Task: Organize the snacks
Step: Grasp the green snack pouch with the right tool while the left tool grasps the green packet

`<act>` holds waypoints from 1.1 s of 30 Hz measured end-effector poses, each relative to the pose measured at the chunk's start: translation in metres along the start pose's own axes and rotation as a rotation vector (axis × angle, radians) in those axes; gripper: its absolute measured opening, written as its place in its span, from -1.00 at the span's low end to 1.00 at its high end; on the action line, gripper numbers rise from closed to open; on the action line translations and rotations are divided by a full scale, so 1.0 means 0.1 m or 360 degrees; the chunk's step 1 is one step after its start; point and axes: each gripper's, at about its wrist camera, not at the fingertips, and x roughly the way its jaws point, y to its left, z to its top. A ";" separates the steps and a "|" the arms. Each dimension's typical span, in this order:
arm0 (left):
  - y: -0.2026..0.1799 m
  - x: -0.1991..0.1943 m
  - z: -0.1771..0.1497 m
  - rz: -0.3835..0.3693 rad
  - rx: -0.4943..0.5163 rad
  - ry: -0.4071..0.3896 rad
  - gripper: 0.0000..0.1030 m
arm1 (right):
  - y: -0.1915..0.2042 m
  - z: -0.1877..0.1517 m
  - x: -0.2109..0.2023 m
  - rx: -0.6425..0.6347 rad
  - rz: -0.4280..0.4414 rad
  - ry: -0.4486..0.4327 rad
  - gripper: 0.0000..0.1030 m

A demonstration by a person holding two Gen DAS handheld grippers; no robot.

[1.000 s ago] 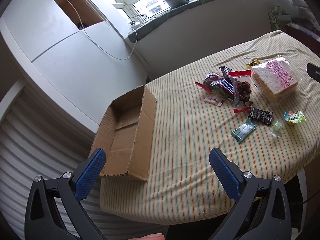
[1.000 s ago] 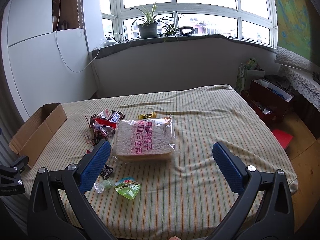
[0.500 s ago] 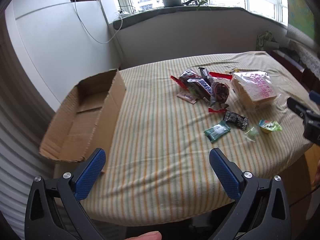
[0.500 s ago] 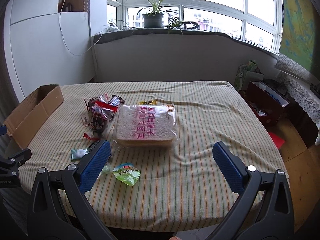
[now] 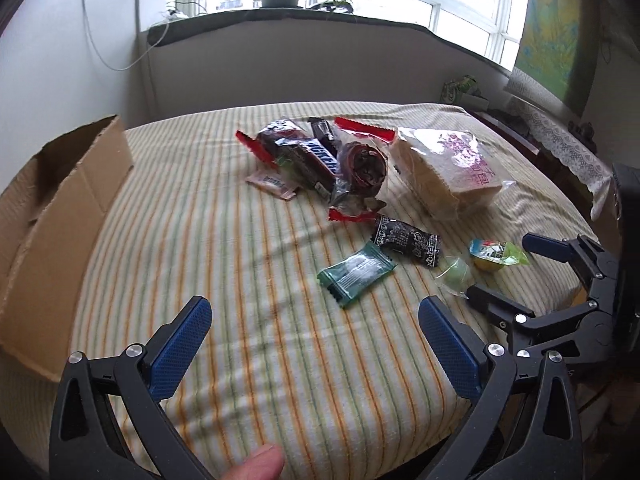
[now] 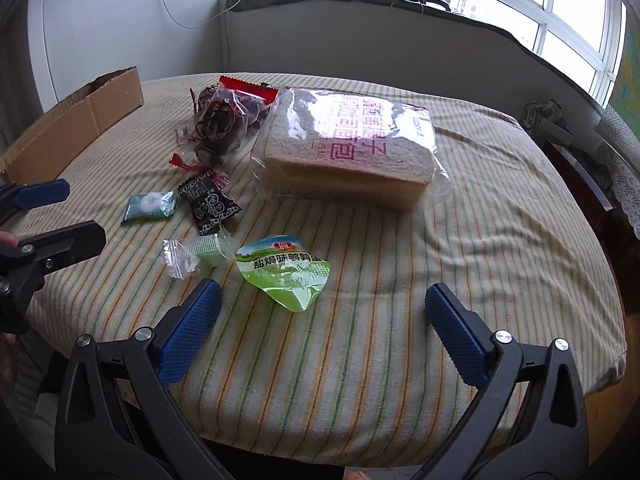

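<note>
Both the left gripper and right gripper hover wide open and empty over the striped tablecloth, nearest a green pouch, then small wrapped candies, a bagged bread loaf, and a cardboard box at the far left.

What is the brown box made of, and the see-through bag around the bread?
The box looks like plain matte cardboard: brown, with torn, ridged edges. The bread bag seems to be thin clear plastic: it shines, crinkles, and the bread shows through under the pink print.
</note>
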 end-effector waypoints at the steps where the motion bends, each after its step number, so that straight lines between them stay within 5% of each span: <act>1: -0.01 0.09 0.01 -0.0030 0.0014 0.0022 0.99 | -0.03 0.00 0.01 0.0002 0.0033 -0.0032 1.00; 4: -0.08 0.20 -0.04 0.0010 0.0156 0.0024 1.00 | -0.13 -0.03 0.07 -0.0050 0.0149 -0.0077 1.00; 7: -0.01 0.16 -0.06 -0.0077 0.0183 -0.0002 0.99 | -0.18 -0.01 0.04 -0.0088 0.0224 -0.0040 1.00; 14: 0.03 0.11 0.08 -0.0161 0.0210 0.0013 0.90 | -0.08 0.00 -0.03 -0.0217 0.0210 -0.0180 0.64; 16: -0.05 0.13 0.13 -0.0163 0.0301 0.0009 0.45 | -0.07 0.02 -0.03 -0.0219 0.0268 -0.0190 0.35; 19: -0.17 0.22 0.18 -0.0178 0.0403 0.0045 0.08 | -0.06 0.03 0.00 -0.0216 0.0302 -0.0187 0.08; 21: -0.17 0.23 0.18 -0.0215 0.0409 0.0041 -0.12 | -0.07 0.03 -0.02 -0.0211 0.0319 -0.0197 -0.31; 24: -0.19 0.21 0.17 -0.0262 0.0428 0.0043 -0.57 | -0.08 0.00 -0.03 -0.0196 0.0324 -0.0210 -0.31; 33: -0.11 0.11 0.15 -0.0270 0.0328 0.0014 -0.59 | -0.21 -0.02 -0.12 -0.0050 0.0384 -0.0257 -0.32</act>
